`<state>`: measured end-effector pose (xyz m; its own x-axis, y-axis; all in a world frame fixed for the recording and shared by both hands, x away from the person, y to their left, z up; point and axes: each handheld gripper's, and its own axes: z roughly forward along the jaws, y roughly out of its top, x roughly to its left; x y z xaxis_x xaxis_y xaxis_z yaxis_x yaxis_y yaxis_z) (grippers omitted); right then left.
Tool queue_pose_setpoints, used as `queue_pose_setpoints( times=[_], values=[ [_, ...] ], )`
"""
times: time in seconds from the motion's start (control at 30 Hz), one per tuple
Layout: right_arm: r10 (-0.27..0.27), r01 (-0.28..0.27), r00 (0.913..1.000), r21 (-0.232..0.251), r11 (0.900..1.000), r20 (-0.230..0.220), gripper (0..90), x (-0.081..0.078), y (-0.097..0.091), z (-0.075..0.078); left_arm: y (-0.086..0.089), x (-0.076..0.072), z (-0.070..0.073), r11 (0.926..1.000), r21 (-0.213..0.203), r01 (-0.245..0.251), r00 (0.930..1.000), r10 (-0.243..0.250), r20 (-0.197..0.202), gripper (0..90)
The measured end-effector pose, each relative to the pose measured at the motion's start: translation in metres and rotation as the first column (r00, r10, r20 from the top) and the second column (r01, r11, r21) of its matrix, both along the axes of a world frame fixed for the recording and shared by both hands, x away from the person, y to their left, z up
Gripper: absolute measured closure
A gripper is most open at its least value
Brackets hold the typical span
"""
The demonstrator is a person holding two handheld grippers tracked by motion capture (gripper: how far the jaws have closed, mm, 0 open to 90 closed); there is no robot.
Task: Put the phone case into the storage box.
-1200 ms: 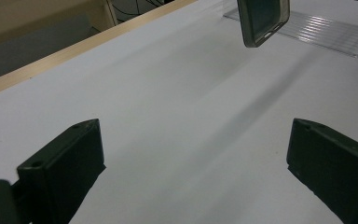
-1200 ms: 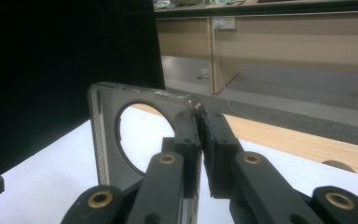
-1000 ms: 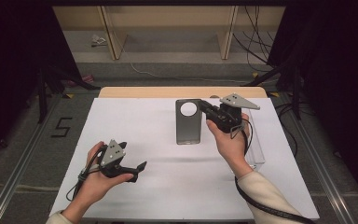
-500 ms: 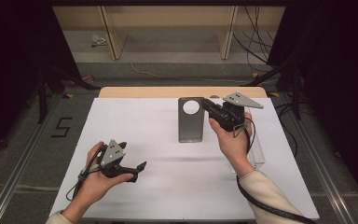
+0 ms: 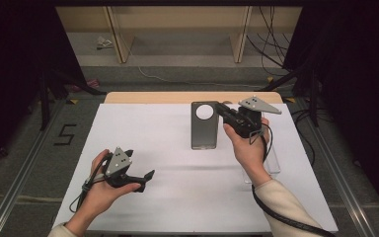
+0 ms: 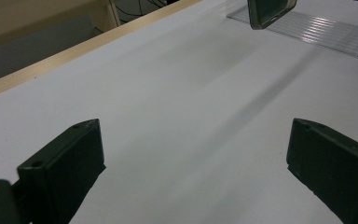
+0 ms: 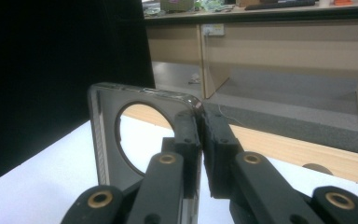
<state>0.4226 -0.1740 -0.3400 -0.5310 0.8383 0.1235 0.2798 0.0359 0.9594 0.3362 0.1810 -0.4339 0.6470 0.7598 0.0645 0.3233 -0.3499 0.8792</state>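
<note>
Carrying step: right gripper (image 5: 220,111) clamps the phone case (image 5: 204,125) mid-frame, probably lifted; left gripper (image 5: 145,176) waits, jaws apart. Next, set it down squarely.

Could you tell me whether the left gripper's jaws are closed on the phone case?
No, the left gripper has its jaws wide apart over bare white table, while the phone case is pinched by the right gripper.

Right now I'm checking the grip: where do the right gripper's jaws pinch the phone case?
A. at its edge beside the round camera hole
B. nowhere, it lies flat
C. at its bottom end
A: the right gripper clamps the phone case at the edge beside its round cutout.
</note>
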Motion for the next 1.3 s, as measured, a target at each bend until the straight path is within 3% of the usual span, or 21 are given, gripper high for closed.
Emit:
queue_pose_setpoints(
  times=[1.3],
  values=[
    [-0.04,0.04,0.9991,0.001,0.9992,0.015,85.0,0.003,-0.014,0.005,0.001,0.001,0.0,1.0,0.0,-0.004,1.0,0.004,-0.002,3.4]
  ],
)
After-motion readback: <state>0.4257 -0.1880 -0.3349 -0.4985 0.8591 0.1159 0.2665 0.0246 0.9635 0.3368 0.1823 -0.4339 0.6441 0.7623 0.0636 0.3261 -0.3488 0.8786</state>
